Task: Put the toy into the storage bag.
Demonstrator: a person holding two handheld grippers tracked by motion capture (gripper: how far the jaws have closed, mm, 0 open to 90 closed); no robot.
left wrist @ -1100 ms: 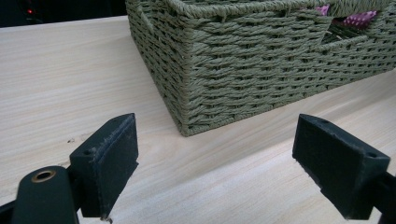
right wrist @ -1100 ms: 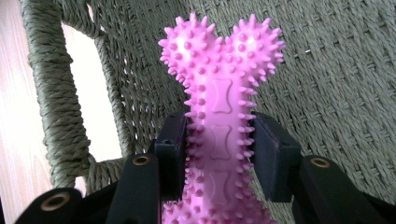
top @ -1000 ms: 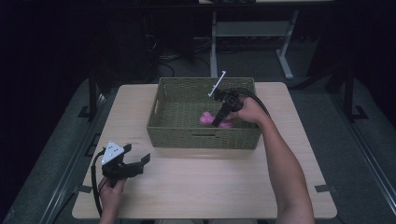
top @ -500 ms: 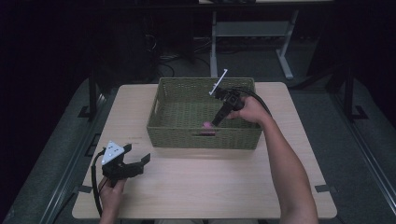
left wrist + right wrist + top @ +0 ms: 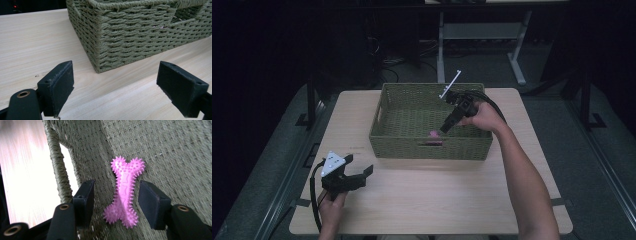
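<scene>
I see the pink bone toy (image 5: 124, 191) lying flat on the woven floor of the green basket (image 5: 384, 107), close against the basket's near wall beside the handle slot. In the right gripper view its long axis runs straight away from the jaws, one knobbed end near me and the other far. It is bright pink rubber, covered in short spikes, waisted in the middle with two lobes at each end. My right gripper (image 5: 115, 198) has just been opening; the toy sits between the pads, released, neither pad pressing it. My left gripper (image 5: 115, 87) rests spread wide on the table (image 5: 452, 200), holding nothing.
</scene>
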